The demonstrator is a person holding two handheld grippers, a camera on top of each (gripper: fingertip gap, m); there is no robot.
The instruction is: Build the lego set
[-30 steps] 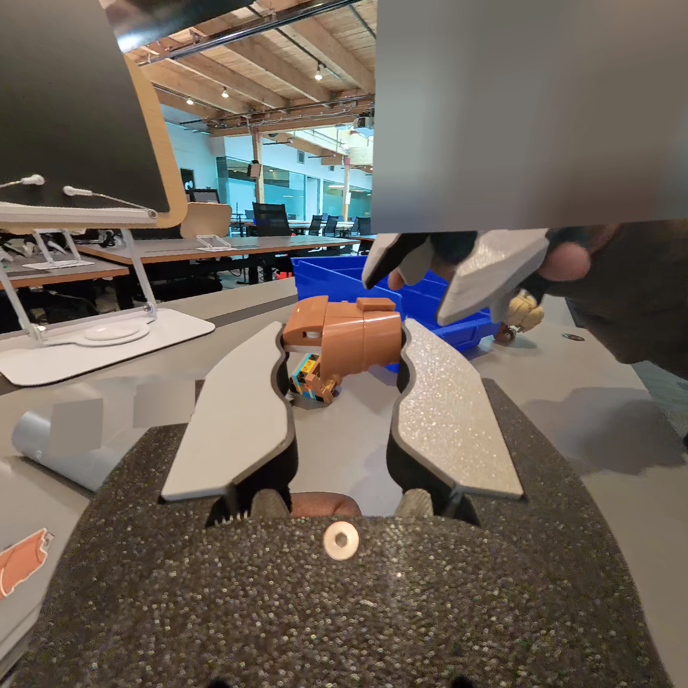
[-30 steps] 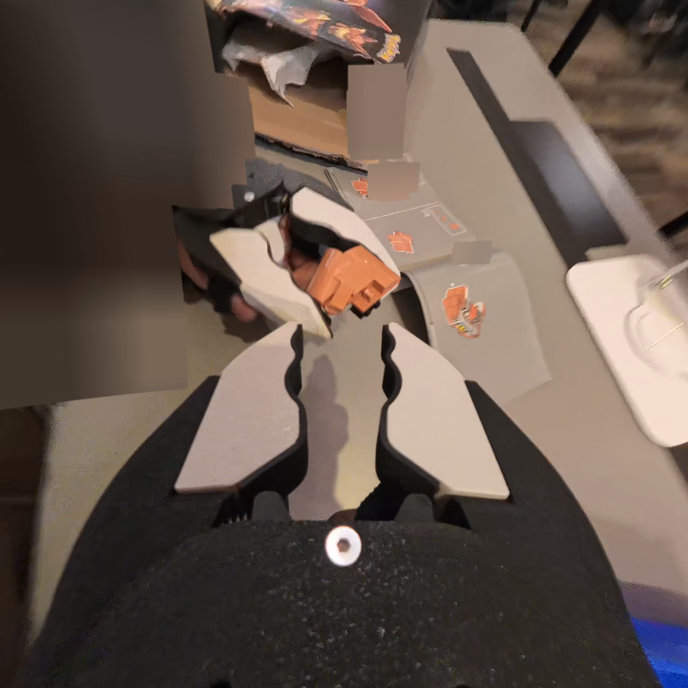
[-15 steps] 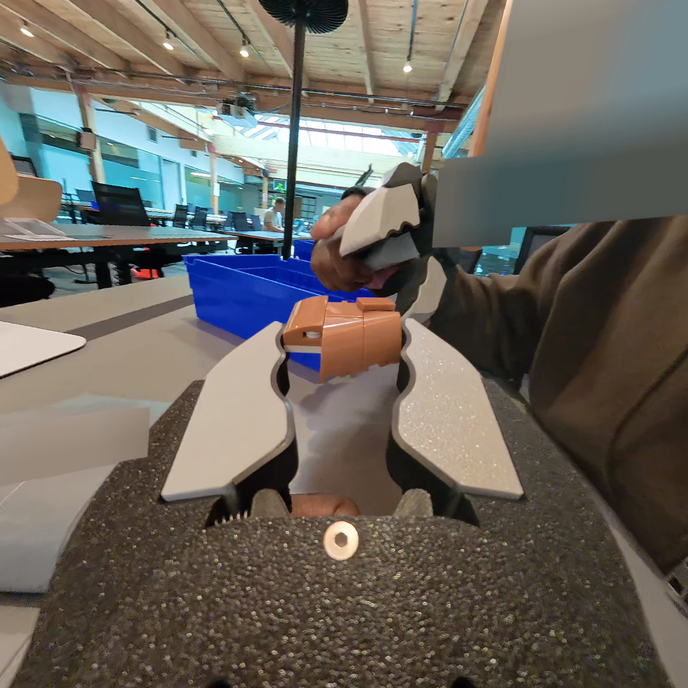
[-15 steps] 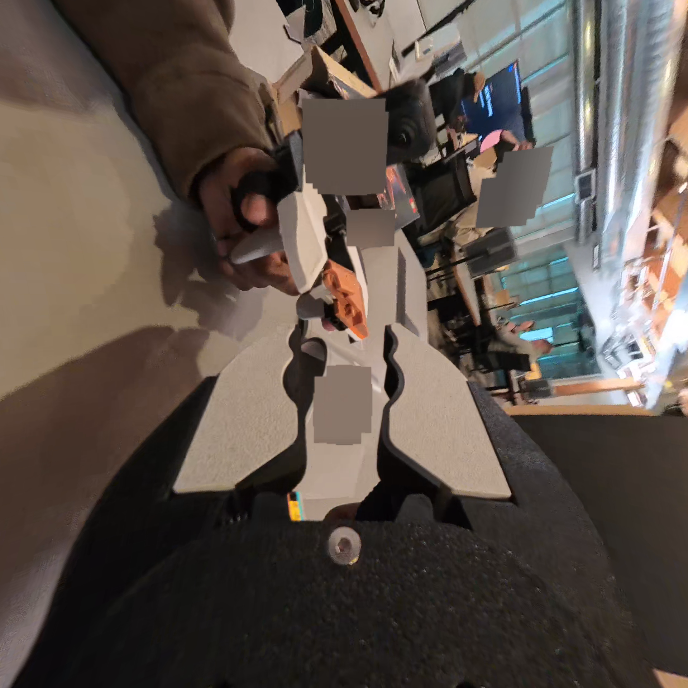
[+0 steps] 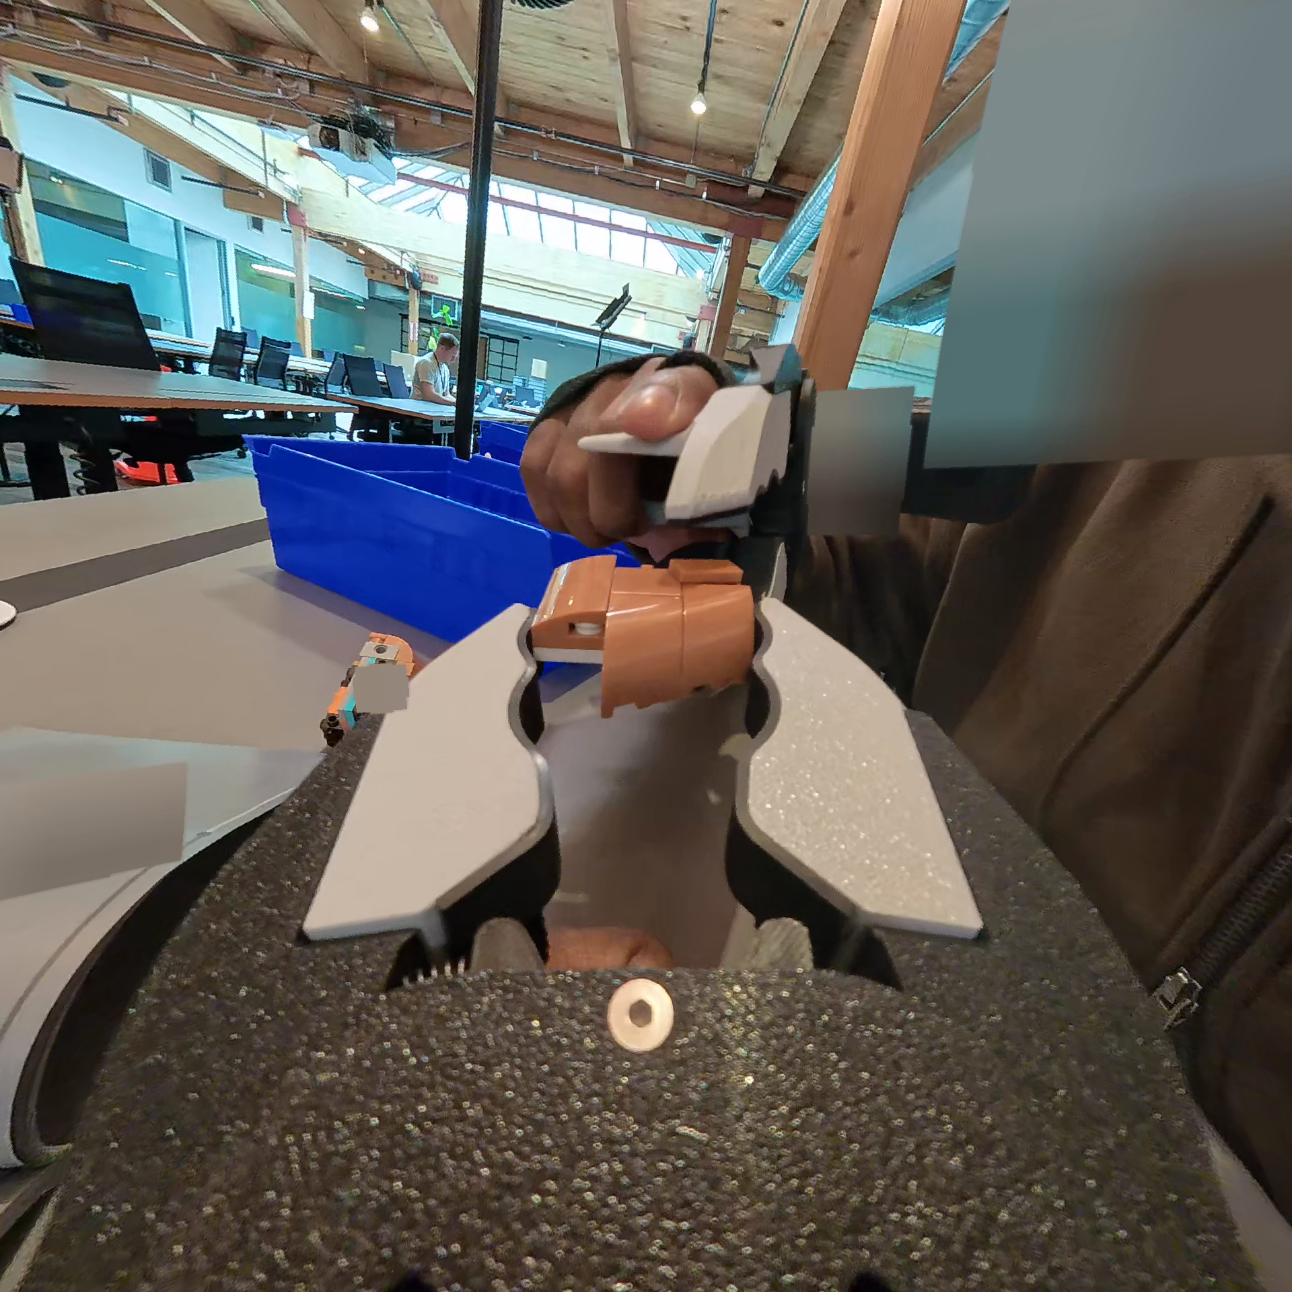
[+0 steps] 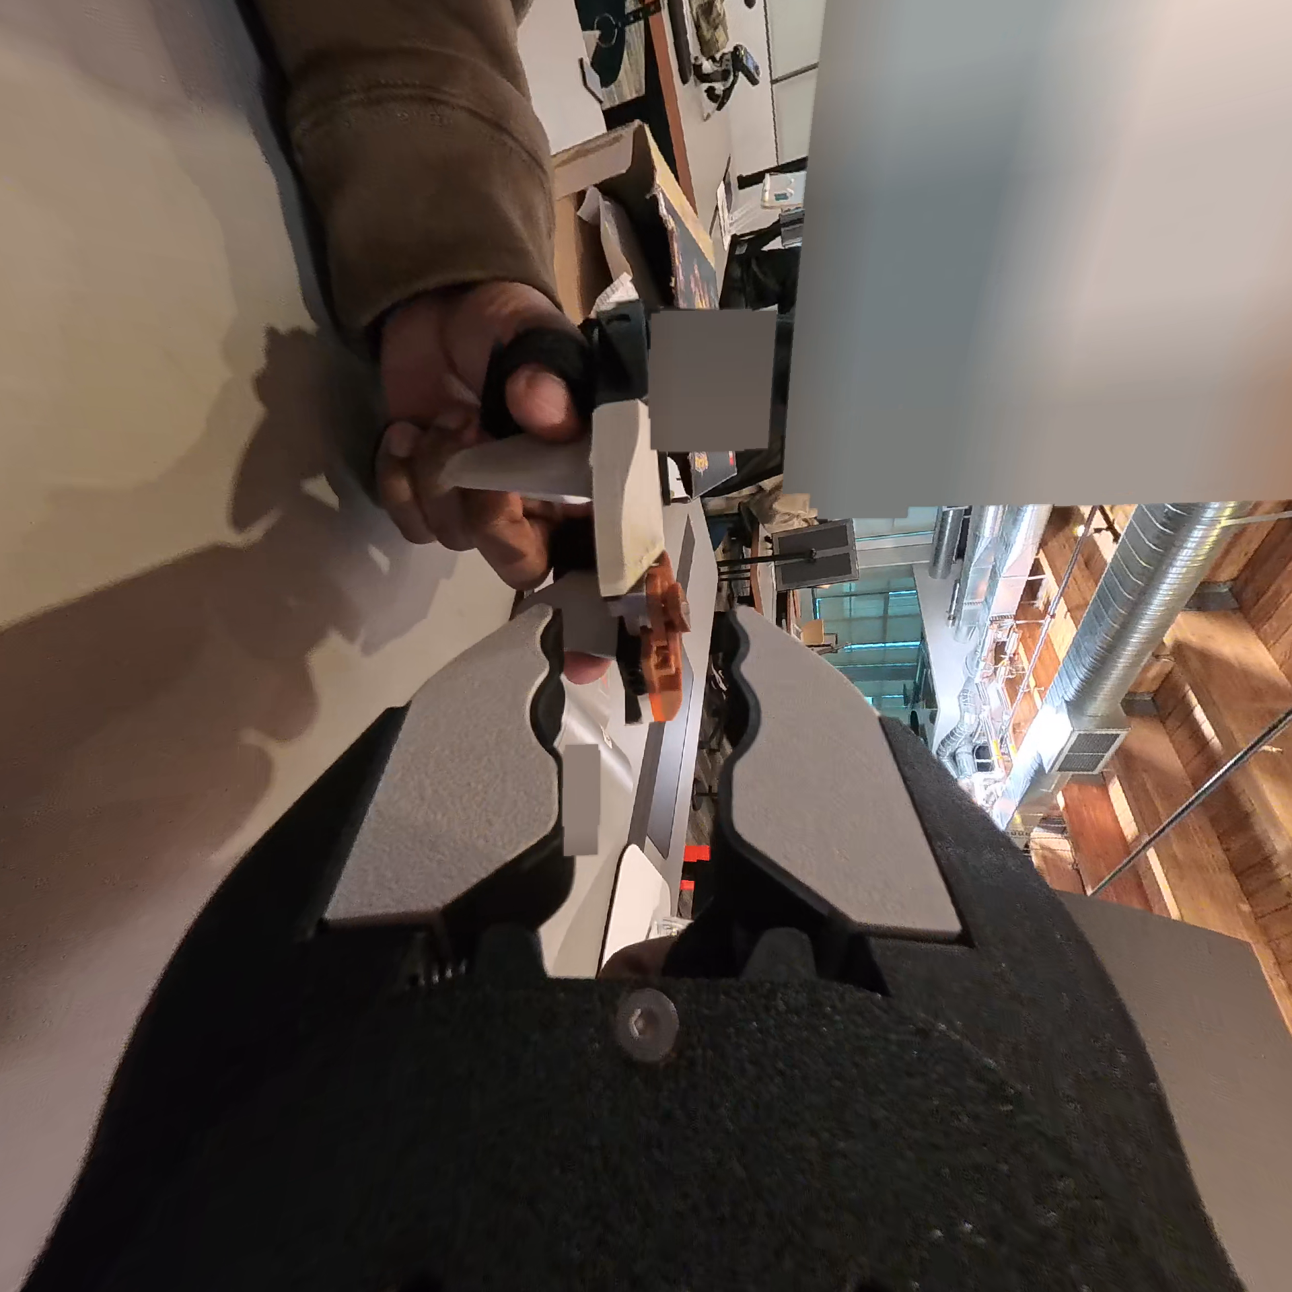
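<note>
Brown bricks, joined into a small lego assembly [image 5: 650, 647], sat clamped between the tips of the left tool [image 5: 640, 647], lifted clear of the grey table [image 5: 140, 629]. The assembly lay on its side, a white edge showing under its left end. Right above it hung the right tool [image 5: 706, 475], its fingers apart and gripping nothing, held in a hand [image 5: 594, 461] with a dark strap round the thumb. From the right tool's own camera, its fingers [image 6: 454, 769] stood wide with only air between them, and the left tool [image 6: 629, 580] and its brown piece [image 6: 664, 650] lay just beyond the tips, carried by a hand [image 6: 454, 433] in a brown sleeve [image 6: 419, 154]. A blue bin [image 5: 405, 531] stood on the table behind the assembly. A second small build [image 5: 363, 688], orange with teal, lay on the table left of the left tool, near a sheet of paper [image 5: 231, 776].
</note>
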